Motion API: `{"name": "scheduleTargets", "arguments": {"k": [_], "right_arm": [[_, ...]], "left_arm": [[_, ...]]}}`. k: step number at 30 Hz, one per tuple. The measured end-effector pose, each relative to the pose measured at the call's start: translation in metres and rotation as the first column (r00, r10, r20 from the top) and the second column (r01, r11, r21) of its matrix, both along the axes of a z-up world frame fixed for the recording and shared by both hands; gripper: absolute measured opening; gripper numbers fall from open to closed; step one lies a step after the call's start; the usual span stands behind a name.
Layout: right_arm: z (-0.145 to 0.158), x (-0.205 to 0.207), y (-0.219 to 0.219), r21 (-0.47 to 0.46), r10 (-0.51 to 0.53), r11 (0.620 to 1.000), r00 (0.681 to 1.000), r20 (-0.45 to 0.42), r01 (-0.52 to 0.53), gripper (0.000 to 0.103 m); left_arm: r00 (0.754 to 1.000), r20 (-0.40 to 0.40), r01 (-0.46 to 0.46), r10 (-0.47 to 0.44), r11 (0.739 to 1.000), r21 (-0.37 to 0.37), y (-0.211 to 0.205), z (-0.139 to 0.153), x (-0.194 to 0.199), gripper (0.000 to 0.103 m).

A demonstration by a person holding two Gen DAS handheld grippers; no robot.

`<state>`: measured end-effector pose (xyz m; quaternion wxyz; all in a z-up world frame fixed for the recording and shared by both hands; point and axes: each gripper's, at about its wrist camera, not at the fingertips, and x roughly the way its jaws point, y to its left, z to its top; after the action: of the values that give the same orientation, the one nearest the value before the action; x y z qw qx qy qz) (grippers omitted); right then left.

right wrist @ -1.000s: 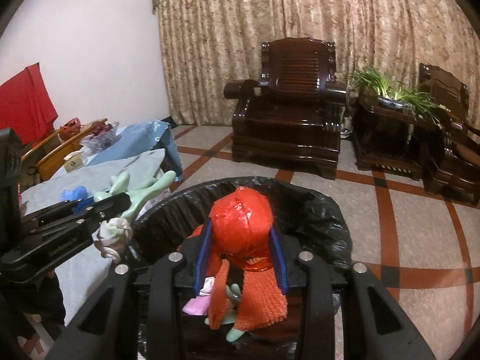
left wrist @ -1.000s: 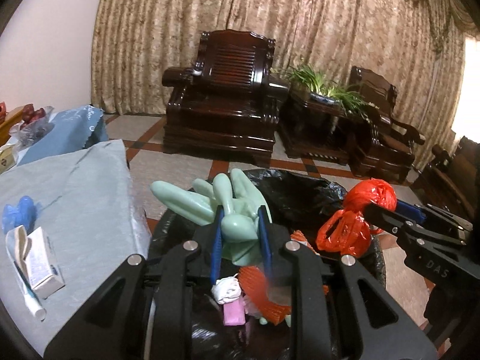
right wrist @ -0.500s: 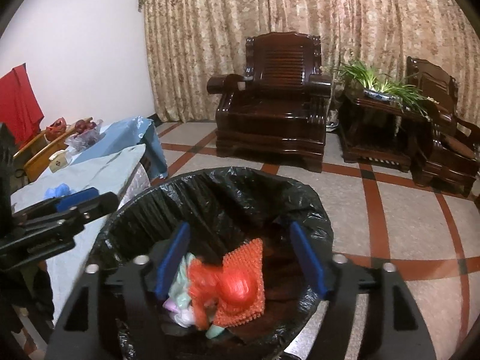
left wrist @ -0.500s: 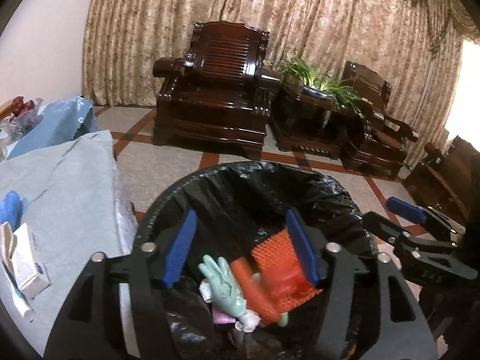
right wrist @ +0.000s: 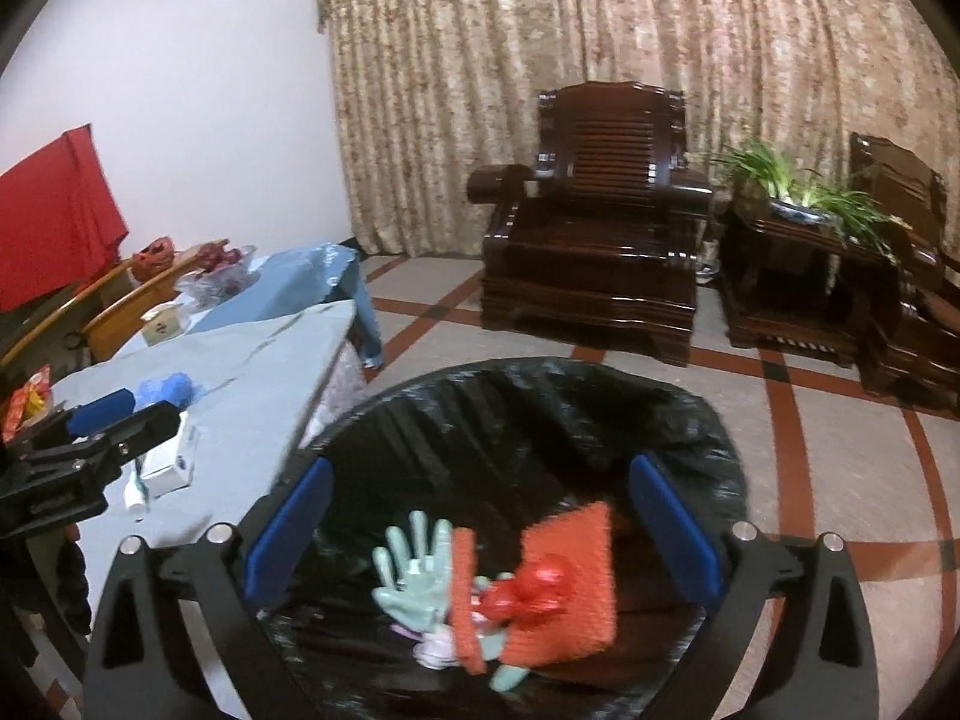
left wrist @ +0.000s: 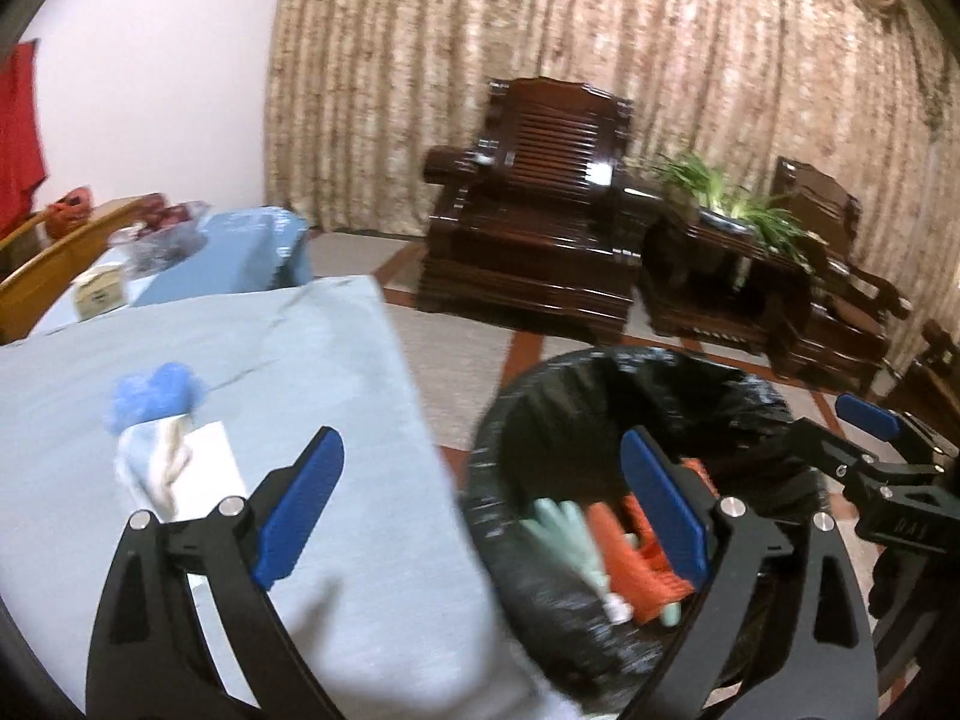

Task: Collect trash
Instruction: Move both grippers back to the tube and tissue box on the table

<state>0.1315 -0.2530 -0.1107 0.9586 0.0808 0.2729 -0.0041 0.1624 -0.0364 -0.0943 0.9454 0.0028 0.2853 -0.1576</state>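
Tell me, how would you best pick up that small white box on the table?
Judging by its flat pose on the table, the left hand-held gripper should come from above and pinch the white box across its narrow sides, clear of the tube beside it.

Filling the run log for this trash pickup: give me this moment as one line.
left gripper: open, empty | right gripper: open, over bin | green glove, red bag: in bin | blue wad: on table

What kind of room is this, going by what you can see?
Most likely a home living room. A carved dark wooden armchair stands before heavy patterned curtains, with a potted plant on a side table beside it. A cloth-covered table and a bin lined with a black bag sit nearer.
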Motion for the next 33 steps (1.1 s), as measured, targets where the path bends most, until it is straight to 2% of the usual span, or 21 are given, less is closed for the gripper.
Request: {"name": "scheduleTargets", "arguments": {"k": [8,17,24,33], "right_arm": [[-0.002,0.017,0.055,0.002,0.105,0.994,0.994,0.002,-0.105,0.097],[-0.009,0.035,0.123,0.002,0.237,0.971,0.971,-0.007,-0.237,0.097],[-0.018,0.051,0.166,-0.006,0.305,0.952,0.952,-0.024,-0.305,0.097],[-0.044,0.081,0.223,-0.023,0.364,0.930,0.929,-0.070,-0.366,0.097]], "left_arm": [[0.987,0.011,-0.161,0.161,0.987,0.028,0.072,0.001,-0.012,0.091],[0.949,0.007,-0.315,0.315,0.947,0.068,0.150,-0.006,-0.018,0.091],[0.922,-0.009,-0.384,0.386,0.920,0.083,0.182,-0.016,-0.017,0.091],[0.901,-0.027,-0.428,0.433,0.897,0.107,0.216,-0.036,-0.014,0.091]]}}
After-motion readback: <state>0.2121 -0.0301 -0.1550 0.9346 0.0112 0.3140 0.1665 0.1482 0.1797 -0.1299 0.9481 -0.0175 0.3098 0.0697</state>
